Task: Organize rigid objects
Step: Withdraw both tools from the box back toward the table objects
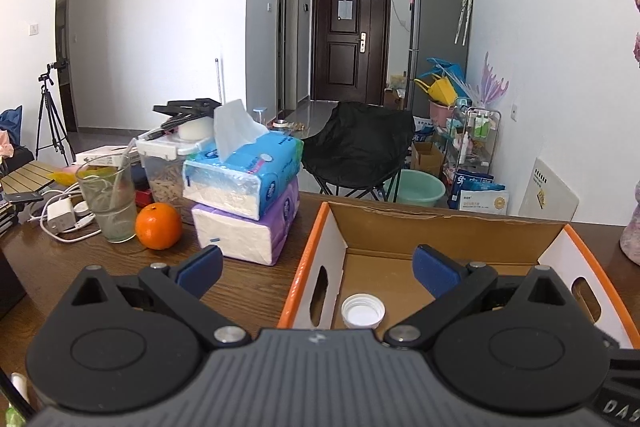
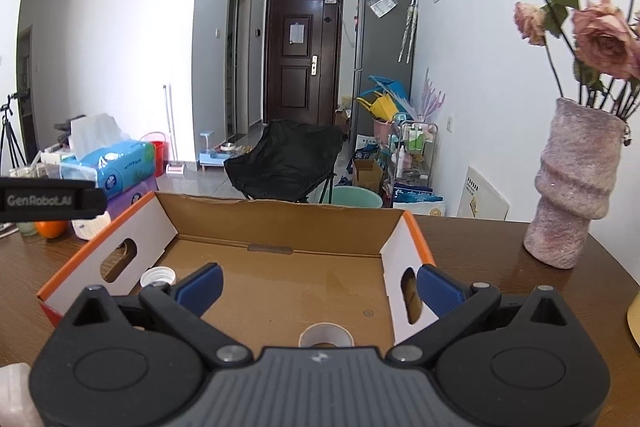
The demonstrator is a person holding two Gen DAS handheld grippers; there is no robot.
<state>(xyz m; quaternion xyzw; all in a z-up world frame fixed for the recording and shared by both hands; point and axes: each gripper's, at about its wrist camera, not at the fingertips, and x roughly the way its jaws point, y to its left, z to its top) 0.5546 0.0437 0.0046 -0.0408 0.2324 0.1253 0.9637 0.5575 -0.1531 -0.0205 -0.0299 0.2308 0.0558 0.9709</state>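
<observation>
Cardboard box (image 1: 440,227) with the orange rim stands open on the desk (image 1: 240,291), and it is the place where the rigid things are collected. Inside it, near the left wall, lies a white bottle cap (image 1: 363,311), and nearer to you, in the right wrist view, a roll of clear tape (image 2: 326,335) rests on the box floor.

Your left gripper (image 1: 318,269) hangs above the left wall of the box with its jaws spread as wide as they go, and nothing is between the blue pads. Your right gripper (image 2: 318,285) is over the inside of the box, equally wide, also holding nothing.

From here, the risk is mostly collision. If you lower the left gripper, one finger may come down on the box wall and push the light box along the desk. If you reach left for the orange (image 1: 158,226), you could knock the glass (image 1: 108,201) beside it, which seems to contain liquid, or the stacked tissue packs (image 1: 244,203). On the right side, the vase (image 2: 572,187) with dried flowers looks tall and easy to tip.

The tape roll is partly covered by the gripper body, so I cannot tell its full shape. The near wall of the box and the desk in front of it are hidden in both views.
</observation>
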